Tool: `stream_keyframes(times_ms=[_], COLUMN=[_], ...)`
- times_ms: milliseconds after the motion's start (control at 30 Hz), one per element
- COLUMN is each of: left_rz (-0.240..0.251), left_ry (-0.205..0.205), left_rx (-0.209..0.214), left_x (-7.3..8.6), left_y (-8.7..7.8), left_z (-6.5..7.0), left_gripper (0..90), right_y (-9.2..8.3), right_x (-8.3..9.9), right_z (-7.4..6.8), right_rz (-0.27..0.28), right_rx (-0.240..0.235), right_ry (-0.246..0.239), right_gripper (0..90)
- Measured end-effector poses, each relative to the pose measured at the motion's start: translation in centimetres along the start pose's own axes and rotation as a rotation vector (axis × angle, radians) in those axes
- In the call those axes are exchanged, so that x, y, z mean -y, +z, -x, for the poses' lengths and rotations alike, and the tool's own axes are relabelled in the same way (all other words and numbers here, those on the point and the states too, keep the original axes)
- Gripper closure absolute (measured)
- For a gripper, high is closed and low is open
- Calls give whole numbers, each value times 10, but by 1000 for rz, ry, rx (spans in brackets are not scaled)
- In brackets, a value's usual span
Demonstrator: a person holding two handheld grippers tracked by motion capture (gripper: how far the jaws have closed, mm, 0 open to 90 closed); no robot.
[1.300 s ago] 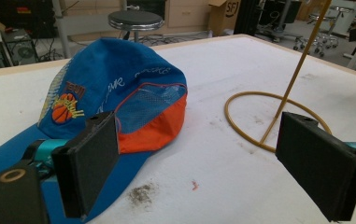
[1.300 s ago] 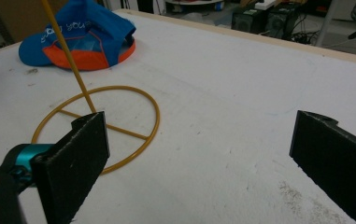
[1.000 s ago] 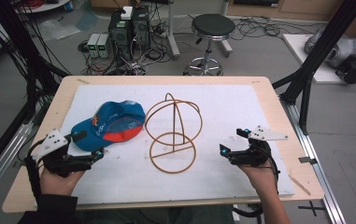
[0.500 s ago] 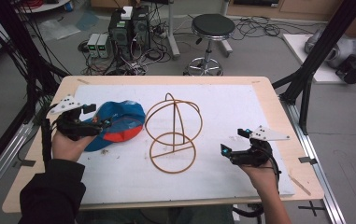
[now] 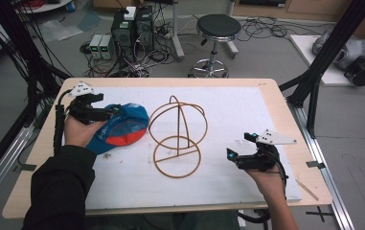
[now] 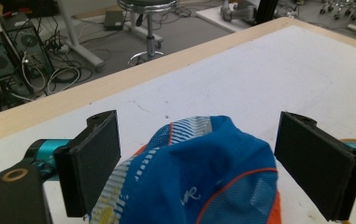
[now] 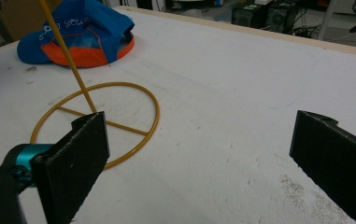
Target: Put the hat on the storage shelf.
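A blue and orange cap [image 5: 122,128] lies on the white mat, left of centre. My left gripper [image 5: 109,113] reaches it from the left. In the left gripper view this gripper [image 6: 199,125] is open, with one jaw on each side of the cap's crown [image 6: 208,177], and the pads look clear of the fabric. An orange wire stand [image 5: 177,136], a ring base with arched hoops, rises at the middle of the mat. My right gripper [image 5: 241,145] hovers open to the right of it. Its view shows the ring base [image 7: 98,122] and the cap [image 7: 80,32] beyond the open right gripper [image 7: 199,123].
The wooden table [image 5: 266,88] carries a white mat [image 5: 242,110]. Black frame posts [image 5: 314,86] stand at the right edge and cables hang at the left. A stool [image 5: 216,33] and computer boxes [image 5: 132,26] are on the floor behind the table.
My left gripper has moved from the front left of the table up and away to the cap, jaws now on both sides of the crown. The right gripper has barely moved.
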State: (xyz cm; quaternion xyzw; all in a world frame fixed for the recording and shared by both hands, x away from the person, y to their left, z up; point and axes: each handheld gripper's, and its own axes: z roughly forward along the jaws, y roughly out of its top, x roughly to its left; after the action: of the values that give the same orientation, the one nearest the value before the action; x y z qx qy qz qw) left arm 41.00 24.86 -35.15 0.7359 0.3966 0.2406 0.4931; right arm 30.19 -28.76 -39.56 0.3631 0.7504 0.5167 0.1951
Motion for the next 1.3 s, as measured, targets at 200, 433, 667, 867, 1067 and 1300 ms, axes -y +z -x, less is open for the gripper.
stream_keyframes(times_ms=[200,433,667,867,1067,1300], left_rz=[-59,-130,-168,-186,-125,-39], left_ry=[-4,19,79,148,146,135], left_rx=[-2,11,-1,-5,17,36], left_x=[5,13,14,11,3,-22], left_y=[20,33,33,28,11,-22], left_z=[-6,-4,-2,5,6,8], left_gripper=[159,287,647,870,882,884], right_y=[0,1,1,1,2,4], right_x=[1,3,3,3,3,3], right_z=[1,3,1,2,2,1], right_rz=[-7,-11,-11,-8,-10,-12], right_rx=[3,7,8,11,7,-1], right_ry=[10,12,9,11,17,15], right_gripper=[39,39,39,39,39,39])
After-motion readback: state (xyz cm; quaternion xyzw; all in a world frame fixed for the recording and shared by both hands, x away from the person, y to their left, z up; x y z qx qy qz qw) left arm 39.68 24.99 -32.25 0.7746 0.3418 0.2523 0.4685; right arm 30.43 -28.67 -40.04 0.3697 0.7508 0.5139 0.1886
